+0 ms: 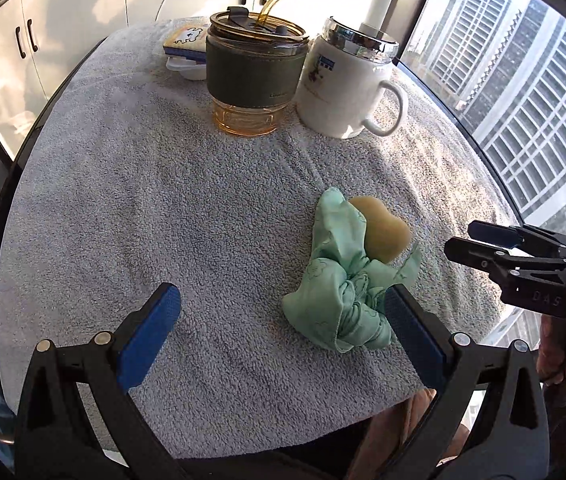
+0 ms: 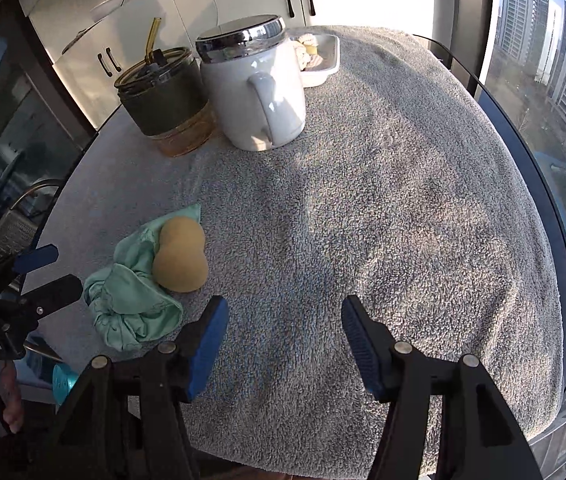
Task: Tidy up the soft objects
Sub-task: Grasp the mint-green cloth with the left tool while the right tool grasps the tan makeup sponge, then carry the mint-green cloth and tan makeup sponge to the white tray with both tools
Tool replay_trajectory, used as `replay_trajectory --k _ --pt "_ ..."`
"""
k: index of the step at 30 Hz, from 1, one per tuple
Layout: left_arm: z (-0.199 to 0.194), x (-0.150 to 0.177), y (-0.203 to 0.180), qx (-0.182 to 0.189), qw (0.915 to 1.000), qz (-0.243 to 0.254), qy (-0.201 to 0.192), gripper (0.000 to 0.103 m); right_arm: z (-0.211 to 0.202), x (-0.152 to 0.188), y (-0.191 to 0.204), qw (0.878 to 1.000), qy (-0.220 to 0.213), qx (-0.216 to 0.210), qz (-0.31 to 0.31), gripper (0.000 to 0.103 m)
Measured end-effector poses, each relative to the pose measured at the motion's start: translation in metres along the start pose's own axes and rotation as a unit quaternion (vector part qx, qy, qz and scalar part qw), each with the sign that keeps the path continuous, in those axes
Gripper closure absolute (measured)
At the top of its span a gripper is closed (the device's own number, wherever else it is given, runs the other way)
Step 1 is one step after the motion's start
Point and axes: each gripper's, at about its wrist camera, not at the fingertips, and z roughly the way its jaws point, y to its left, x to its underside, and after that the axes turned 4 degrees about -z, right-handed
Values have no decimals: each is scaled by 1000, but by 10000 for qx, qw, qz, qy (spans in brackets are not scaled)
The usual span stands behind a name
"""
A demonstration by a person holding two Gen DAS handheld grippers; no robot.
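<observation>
A crumpled mint-green cloth (image 1: pixel 339 280) lies on the grey towel-covered table (image 1: pixel 163 220), with a tan heart-shaped sponge (image 1: pixel 383 228) resting against its far side. Both also show in the right wrist view: cloth (image 2: pixel 131 296), sponge (image 2: pixel 181 256). My left gripper (image 1: pixel 283 320) is open and empty, its right finger beside the cloth's near edge. My right gripper (image 2: pixel 285 320) is open and empty, hovering over bare towel to the right of the sponge. The right gripper also shows in the left wrist view (image 1: pixel 479 244), and the left gripper in the right wrist view (image 2: pixel 49 276).
An amber tumbler (image 1: pixel 255 76) with a green sleeve and straw and a white lidded mug (image 1: pixel 347 84) stand at the back. A white tray (image 2: pixel 323 60) holding small items sits behind them. A window runs along the table's right edge.
</observation>
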Motion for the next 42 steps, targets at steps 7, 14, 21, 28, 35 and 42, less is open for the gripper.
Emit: replay_trajectory --k 7,14,21,28,35,42 --pt "27 6 -39 -231 9983 525 88 0 11 -23 19 9989 -56 -454 -84 41" --pt "54 1 -27 -236 9991 134 328 1 28 -43 33 9979 124 -606 -190 41" --pt "50 11 -47 -670 9952 712 31 46 44 -44 44 9963 426 -680 -310 43" --pt "48 12 -38 -481 9976 498 29 53 62 -45 55 9917 668 -1015 -417 65" --pt "44 10 -24 -546 9982 262 -49 55 41 -44 54 9951 299 -852 -409 67" --pt "34 -3 4 -754 9970 -78 -184 55 27 -43 25 9977 202 -633 -112 67"
